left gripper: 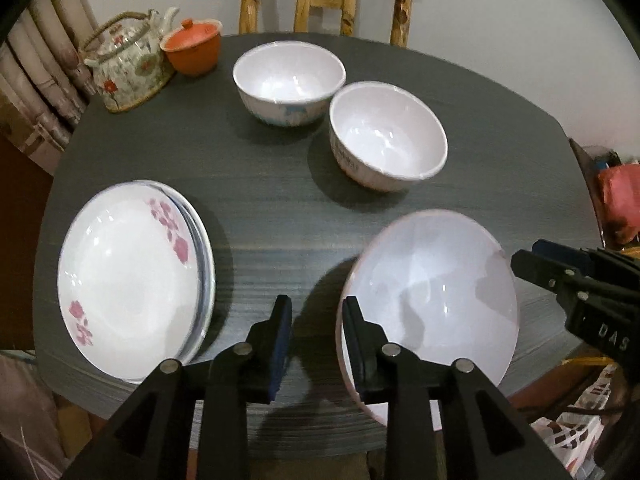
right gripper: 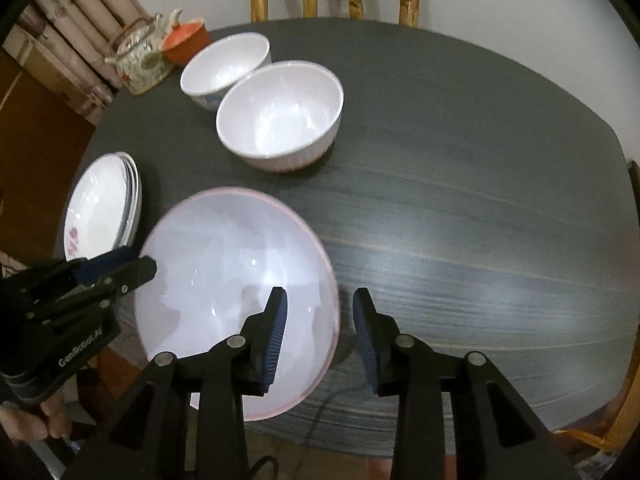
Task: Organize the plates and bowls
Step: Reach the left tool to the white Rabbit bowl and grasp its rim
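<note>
Bare table (right gripper: 480, 200) lies open rightward; two bowls (right gripper: 280, 116) and stacked plates (right gripper: 104, 204) crowd the left.

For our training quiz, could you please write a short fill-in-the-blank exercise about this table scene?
1. The stacked plates carry a pink ___ pattern.
2. Beside the teapot sits a lidded cup coloured ___.
3. Apart from the large bowl, the table holds ___ smaller white bowls.
4. The left gripper and right gripper flank the large bowl, one on each ___.

Missing words: flower; orange; two; side
</note>
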